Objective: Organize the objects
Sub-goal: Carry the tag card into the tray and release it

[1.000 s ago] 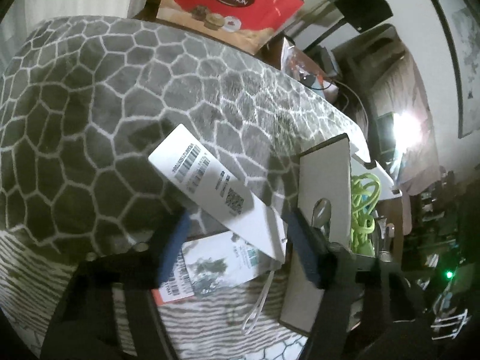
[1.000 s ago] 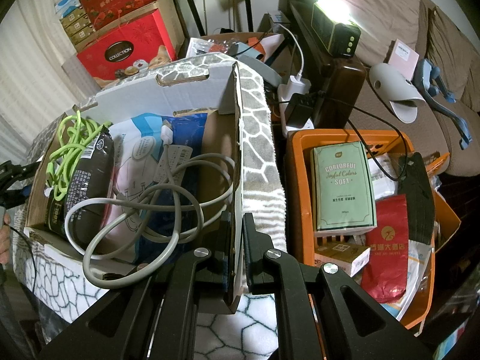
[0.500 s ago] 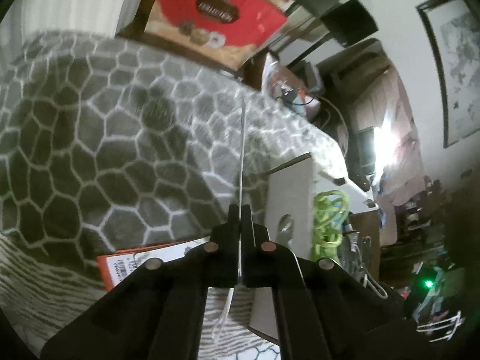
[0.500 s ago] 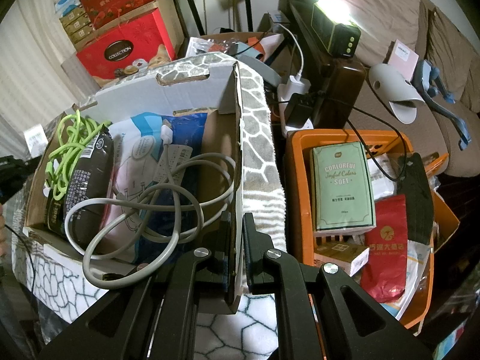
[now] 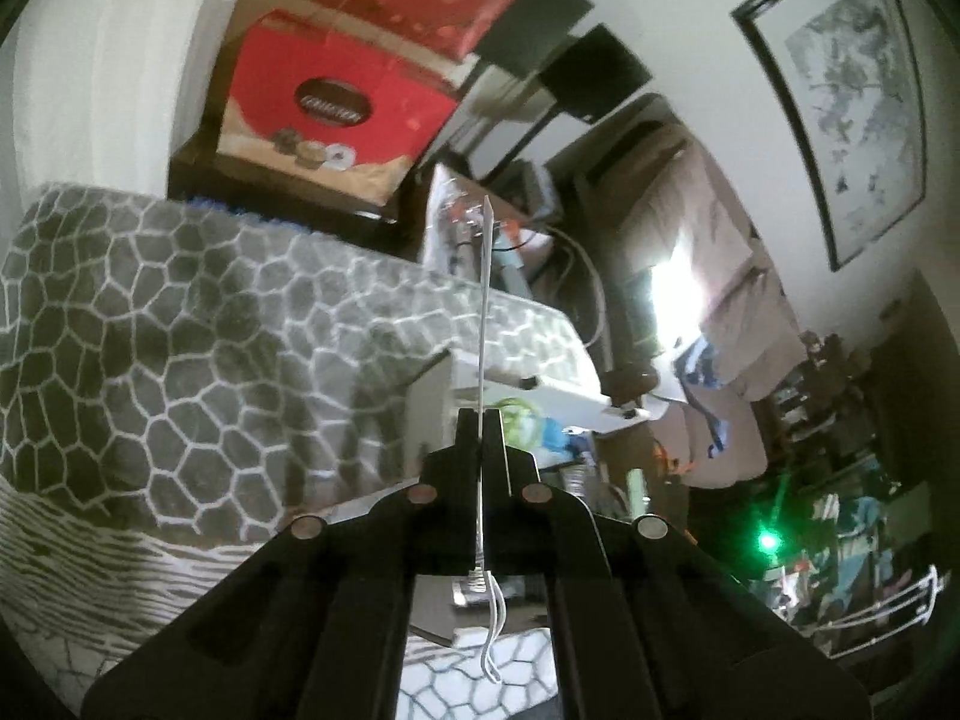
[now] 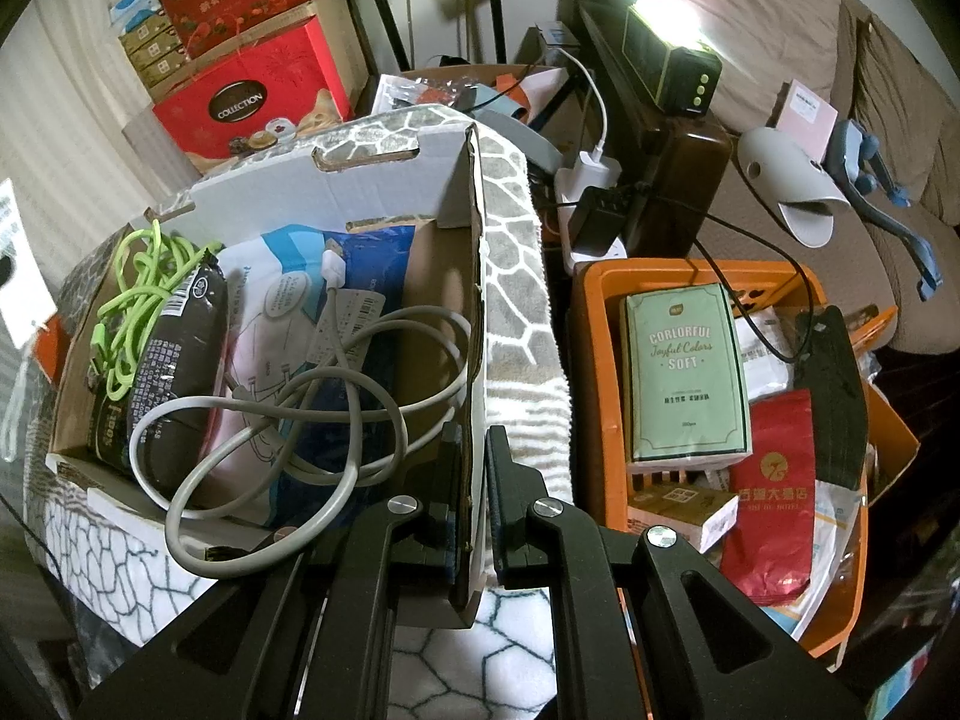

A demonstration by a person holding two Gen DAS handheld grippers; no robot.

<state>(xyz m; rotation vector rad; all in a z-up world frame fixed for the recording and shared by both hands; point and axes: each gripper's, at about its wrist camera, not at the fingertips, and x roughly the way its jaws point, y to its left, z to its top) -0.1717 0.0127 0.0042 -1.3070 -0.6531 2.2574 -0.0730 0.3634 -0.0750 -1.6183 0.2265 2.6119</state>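
In the cardboard box (image 6: 336,192): cables, packets already stowed; right tongs (image 6: 474,450) clamp its wall; left tongs (image 5: 479,429) pinch a thin white card (image 5: 485,312), unplaced.

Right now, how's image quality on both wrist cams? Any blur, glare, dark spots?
Left wrist: soft and smeared throughout, the red box lettering unreadable; the lamp blows out to a white patch; the thin white card shows edge-on as a sliver. Right wrist: sharp, the green box print legible; the same lamp flares; corners vignette black; strong fisheye bending at the edges.
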